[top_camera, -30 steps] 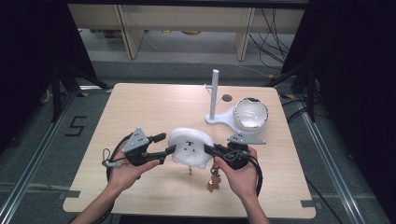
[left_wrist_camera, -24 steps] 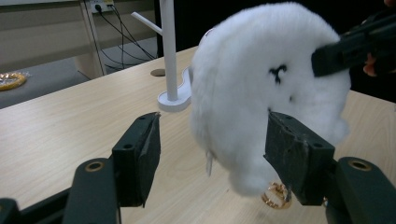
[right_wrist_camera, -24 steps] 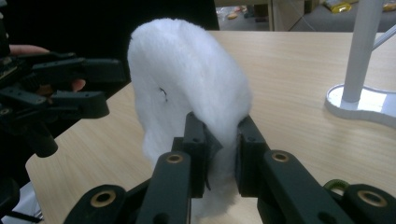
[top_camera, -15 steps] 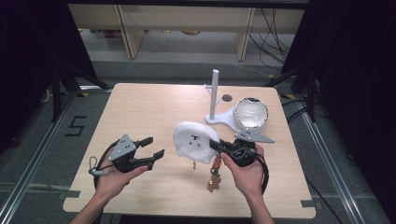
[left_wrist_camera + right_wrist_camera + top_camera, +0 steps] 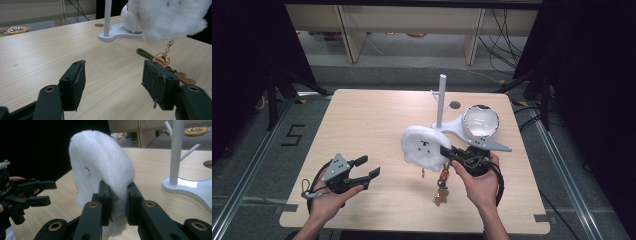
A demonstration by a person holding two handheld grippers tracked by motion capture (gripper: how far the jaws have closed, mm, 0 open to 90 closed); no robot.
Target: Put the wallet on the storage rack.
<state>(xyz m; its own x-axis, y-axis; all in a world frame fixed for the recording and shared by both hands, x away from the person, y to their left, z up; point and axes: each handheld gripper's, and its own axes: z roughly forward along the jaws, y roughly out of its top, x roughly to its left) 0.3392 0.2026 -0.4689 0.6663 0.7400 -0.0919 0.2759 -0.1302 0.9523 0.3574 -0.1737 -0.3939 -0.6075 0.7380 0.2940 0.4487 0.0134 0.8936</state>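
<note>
I count one white plush (image 5: pixel 424 146), one key bunch (image 5: pixel 442 186) hanging below it, one white stand (image 5: pixel 442 106), one bowl (image 5: pixel 481 121). Right tool (image 5: pixel 449 151) is clamped on the plush, held above the bench (image 5: pixel 362 120). Left tool (image 5: pixel 368 168) is wide apart, nothing between. I can't make out the individual keys.

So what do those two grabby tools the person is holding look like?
Both are black. The left tool has two flat, pad-faced jaws, a grey three-cornered plate on top and a black cable looping from its back. The right tool has a chunky black body and a black cable curling beside the wrist. Brass-coloured rivets sit in the jaw arms. The forearms are bare, with no sleeves.
</note>
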